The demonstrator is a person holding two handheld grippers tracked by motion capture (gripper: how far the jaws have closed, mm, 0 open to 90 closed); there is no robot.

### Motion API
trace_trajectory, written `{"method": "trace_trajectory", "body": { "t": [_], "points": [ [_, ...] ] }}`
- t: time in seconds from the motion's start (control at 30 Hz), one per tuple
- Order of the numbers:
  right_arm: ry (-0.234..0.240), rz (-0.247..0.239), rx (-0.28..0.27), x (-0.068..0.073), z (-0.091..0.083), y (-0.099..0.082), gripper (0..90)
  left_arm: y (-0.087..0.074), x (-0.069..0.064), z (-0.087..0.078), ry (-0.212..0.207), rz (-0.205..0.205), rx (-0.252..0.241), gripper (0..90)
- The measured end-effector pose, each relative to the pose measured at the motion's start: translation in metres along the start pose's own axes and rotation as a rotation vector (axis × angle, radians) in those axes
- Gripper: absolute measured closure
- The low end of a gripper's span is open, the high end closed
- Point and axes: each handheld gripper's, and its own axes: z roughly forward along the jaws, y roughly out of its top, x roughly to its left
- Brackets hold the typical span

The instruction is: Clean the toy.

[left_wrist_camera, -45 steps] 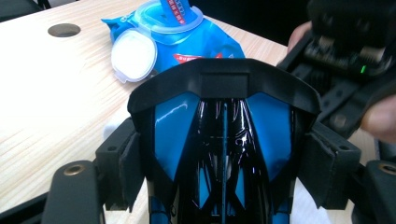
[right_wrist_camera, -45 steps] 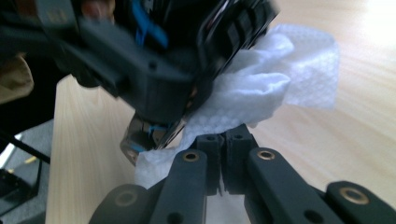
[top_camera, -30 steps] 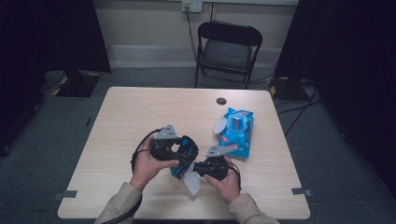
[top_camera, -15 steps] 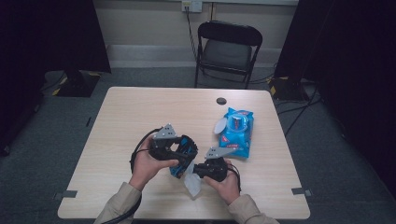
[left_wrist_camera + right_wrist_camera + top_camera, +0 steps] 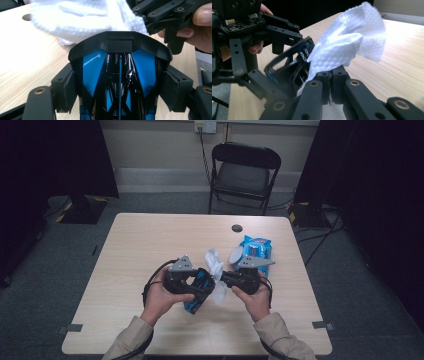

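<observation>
My left gripper [image 5: 200,287] [image 5: 120,82] is shut on a glossy blue-and-black object [image 5: 196,296] [image 5: 120,72], its pads pressed to both sides. My right gripper [image 5: 221,280] [image 5: 332,75] is shut on a white wipe [image 5: 215,265] [image 5: 347,45]. The wipe sticks up from the closed jaws, right beside the object's black rim [image 5: 294,62]. In the left gripper view the wipe [image 5: 82,17] hangs just above the object, and the right gripper [image 5: 160,15] is at the top right. The two grippers face each other, nearly touching, above the table's front middle.
A blue pack of wipes [image 5: 255,251] lies on the table [image 5: 150,245] behind my right hand, with its lid flap raised. A small black round thing [image 5: 237,228] sits near the far edge. A folding chair [image 5: 245,170] stands beyond the table.
My right gripper has risen and shifted right. The wipe that hung below the grippers near the front edge now stands above them. The left gripper has kept still.
</observation>
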Motion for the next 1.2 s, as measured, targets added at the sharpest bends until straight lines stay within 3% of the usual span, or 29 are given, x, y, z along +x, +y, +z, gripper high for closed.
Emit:
{"method": "trace_trajectory", "body": {
  "t": [0.4,1.2],
  "points": [
    [-0.010,0.029,0.027,0.000,0.012,-0.014,87.7,-0.002,0.001,0.001,0.001,-0.010,0.008,25.4],
    [0.080,0.053,0.084,0.011,0.036,-0.043,87.7,0.006,-0.001,0.002,-0.005,-0.001,-0.014,25.4]
  ]
}}
